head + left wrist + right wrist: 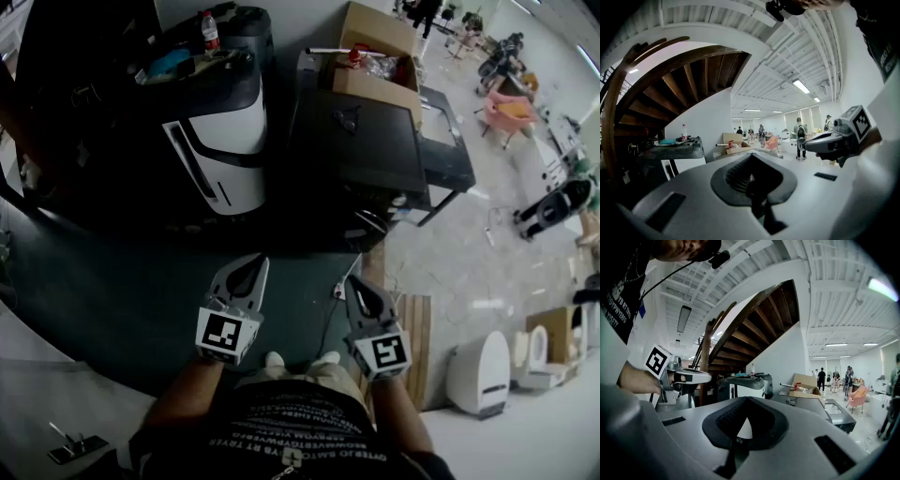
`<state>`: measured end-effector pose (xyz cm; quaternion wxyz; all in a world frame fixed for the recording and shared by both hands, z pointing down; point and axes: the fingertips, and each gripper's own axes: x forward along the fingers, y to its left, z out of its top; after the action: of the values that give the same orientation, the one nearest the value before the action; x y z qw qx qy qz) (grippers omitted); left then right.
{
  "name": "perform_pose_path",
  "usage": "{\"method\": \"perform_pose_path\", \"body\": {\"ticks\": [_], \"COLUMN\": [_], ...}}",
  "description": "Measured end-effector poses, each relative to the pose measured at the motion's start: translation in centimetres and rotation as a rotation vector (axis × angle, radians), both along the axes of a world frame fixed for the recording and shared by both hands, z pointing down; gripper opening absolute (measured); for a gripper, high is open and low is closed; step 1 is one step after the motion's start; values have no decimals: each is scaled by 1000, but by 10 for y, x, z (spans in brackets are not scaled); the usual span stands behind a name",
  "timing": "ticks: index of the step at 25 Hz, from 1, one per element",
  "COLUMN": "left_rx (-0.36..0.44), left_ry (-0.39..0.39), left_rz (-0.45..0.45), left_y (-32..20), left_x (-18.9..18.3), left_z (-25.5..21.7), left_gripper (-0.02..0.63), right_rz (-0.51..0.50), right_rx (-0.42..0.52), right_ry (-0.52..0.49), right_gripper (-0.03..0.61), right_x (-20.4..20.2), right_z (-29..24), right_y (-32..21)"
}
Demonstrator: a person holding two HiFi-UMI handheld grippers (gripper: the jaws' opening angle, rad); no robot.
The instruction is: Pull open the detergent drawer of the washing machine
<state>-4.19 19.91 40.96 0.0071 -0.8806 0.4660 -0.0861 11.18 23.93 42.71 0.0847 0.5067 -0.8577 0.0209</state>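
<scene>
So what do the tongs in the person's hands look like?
Both the left tongs and the right tongs are pale grey, pointed shells with dark ribbed pads inside. Each carries a white cube printed with black square markers. The person wears a black T-shirt with white lettering.

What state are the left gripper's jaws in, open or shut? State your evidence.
Shut: in the left gripper view, the grey left gripper has its jaws together at the tip, nothing between them.
</scene>
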Motion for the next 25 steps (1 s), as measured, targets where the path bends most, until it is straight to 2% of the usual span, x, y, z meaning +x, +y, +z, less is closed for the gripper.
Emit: {"method": "perform_pose_path", "body": {"ticks": [13,25], "left_rx": [-36,-57], "left_ry": [-31,-48], "left_rz": [42,37], "left_y": [20,32], "left_x": [-9,-41], "left_z": [2,16], "left_gripper": [3,3], "right_rz": [-14,31], "right_rx": [-4,-11], "right_ry": [5,24], "right_gripper": [2,2], "right_x": [-20,-30], "right_z": [-3,0], "right_y": [15,19]}}
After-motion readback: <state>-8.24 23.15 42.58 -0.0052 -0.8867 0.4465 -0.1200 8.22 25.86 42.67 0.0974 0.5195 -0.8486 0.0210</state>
